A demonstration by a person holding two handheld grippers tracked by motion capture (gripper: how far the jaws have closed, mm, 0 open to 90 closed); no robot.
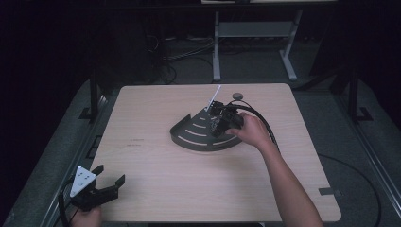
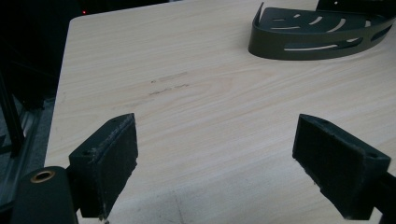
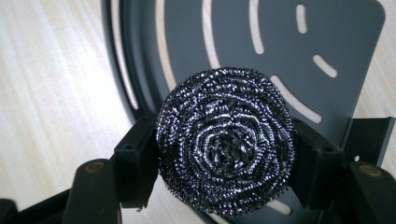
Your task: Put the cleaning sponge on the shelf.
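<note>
At the near left corner of the pale wood-grain table [image 1: 156,189], the left gripper [image 1: 101,187] is held low with its jaws spread wide and nothing between them; in the left gripper view bare tabletop is seen past its black foam pads [image 2: 112,163].

Farther out, near the table's middle, the right gripper [image 3: 226,154] is closed on a round coiled steel-wire scouring pad [image 3: 227,144], which is pressed between the two jaws from either side. The pad is held over the dark grey quarter-round slotted metal corner shelf [image 3: 261,28], close to its curved raised rim.

Beyond the shelf, a small round grey object [image 1: 238,96] lies near the far edge; what it is cannot be told.

The springy wire coil could be squeezed out sideways if the grip is loosened unevenly. If released over the rim rather than the slotted floor, it could roll onto the table. The light shelf could also be pushed along by a jaw caught on its wall.
</note>
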